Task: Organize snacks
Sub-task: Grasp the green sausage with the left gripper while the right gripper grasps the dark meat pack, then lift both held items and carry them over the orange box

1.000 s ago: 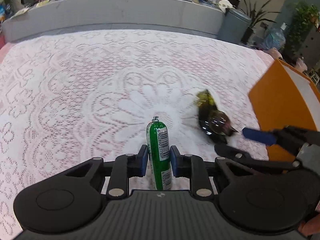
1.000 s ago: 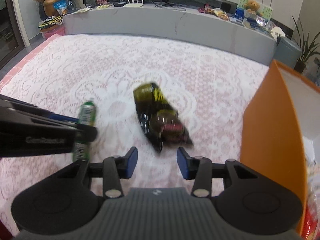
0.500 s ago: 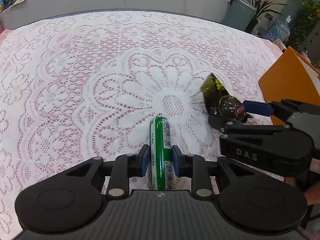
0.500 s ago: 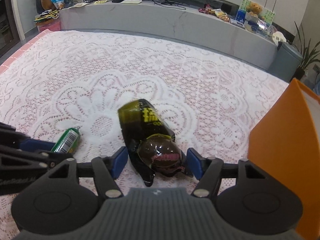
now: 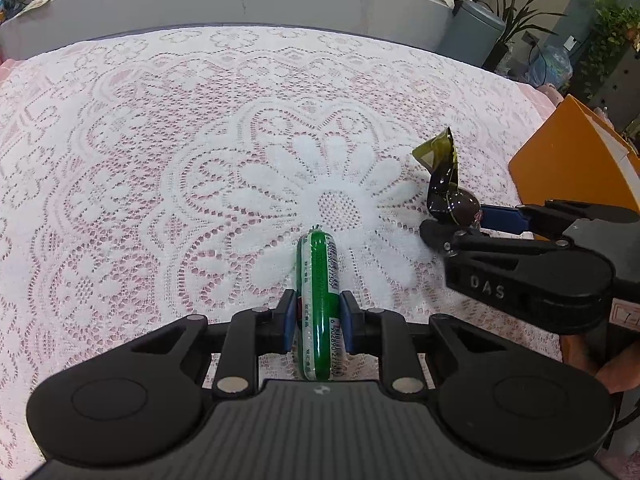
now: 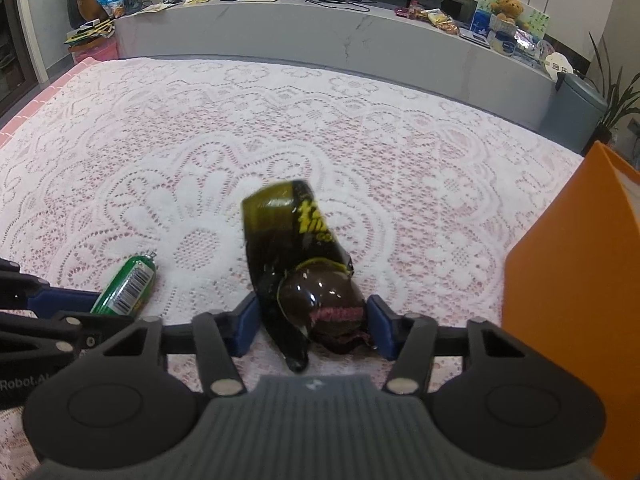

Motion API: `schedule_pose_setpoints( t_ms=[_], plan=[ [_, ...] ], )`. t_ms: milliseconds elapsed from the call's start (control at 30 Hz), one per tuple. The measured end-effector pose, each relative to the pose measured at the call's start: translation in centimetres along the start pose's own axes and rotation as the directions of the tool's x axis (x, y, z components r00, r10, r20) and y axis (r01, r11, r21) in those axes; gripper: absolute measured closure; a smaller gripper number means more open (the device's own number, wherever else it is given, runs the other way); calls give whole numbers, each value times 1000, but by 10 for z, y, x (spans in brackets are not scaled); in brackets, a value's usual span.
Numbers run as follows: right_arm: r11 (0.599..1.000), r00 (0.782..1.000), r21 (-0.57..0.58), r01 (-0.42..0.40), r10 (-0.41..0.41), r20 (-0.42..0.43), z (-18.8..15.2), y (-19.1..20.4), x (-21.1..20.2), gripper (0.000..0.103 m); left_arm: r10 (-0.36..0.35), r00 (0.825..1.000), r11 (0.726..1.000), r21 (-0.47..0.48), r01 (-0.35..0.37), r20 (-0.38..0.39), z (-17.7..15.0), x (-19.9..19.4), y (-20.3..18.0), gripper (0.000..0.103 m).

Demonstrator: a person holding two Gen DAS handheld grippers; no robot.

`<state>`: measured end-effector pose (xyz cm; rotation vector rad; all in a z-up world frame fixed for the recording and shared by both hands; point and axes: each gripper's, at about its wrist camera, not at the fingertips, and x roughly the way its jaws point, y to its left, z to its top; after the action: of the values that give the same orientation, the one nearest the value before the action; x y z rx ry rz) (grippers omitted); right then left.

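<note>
Left wrist view: the left gripper (image 5: pixel 319 322) has its jaws clamped narrow on a green sausage (image 5: pixel 319 280), blue pads pressed against both its sides; the sausage points away from the camera over the white lace cloth (image 5: pixel 160 160) on the desk; to the right, the right gripper (image 5: pixel 460 222) reaches in from the side, its blue pad touching a dark green pouch (image 5: pixel 444 180) whose free end sticks up; an orange box (image 5: pixel 568 160) stands at the far right edge, just behind that gripper; part of a hand (image 5: pixel 616 372) shows below it.

Right wrist view: the right gripper (image 6: pixel 312 326) has its jaws closing around the pouch (image 6: pixel 296 240); the bulging lower end with a red label sits between the blue pads, the right pad touching it, the left pad right against the wrapper's edge; the pouch's upper end is lifted and tilts left; the sausage (image 6: pixel 126 284) lies at the left, held by the left gripper (image 6: pixel 80 304); the box (image 6: pixel 568 280) stands close on the right.
</note>
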<state>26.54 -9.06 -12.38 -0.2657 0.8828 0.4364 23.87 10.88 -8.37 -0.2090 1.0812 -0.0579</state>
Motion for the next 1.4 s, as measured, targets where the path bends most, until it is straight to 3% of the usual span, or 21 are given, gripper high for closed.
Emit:
schedule_pose_setpoints(
  t_ms=[300, 700, 1033, 1400],
  plan=[
    [1000, 1000, -13, -3, 4, 26, 4, -4, -15, 64, -13, 1000, 1000, -16, 13, 13, -1, -3, 4, 79],
    [997, 996, -10, -78, 78, 31, -1, -2, -51, 64, -54, 997, 998, -40, 56, 57, -6, -26, 1, 79],
    [993, 992, -6, -119, 119, 47, -20, -16, -95, 64, -77, 992, 997, -12, 78, 98, -13, -63, -28, 79],
    [992, 987, 17, -122, 119, 105, -33, -55, -166, 64, -177, 975, 983, 68, 169, 133, -13, -101, -85, 79]
  ],
)
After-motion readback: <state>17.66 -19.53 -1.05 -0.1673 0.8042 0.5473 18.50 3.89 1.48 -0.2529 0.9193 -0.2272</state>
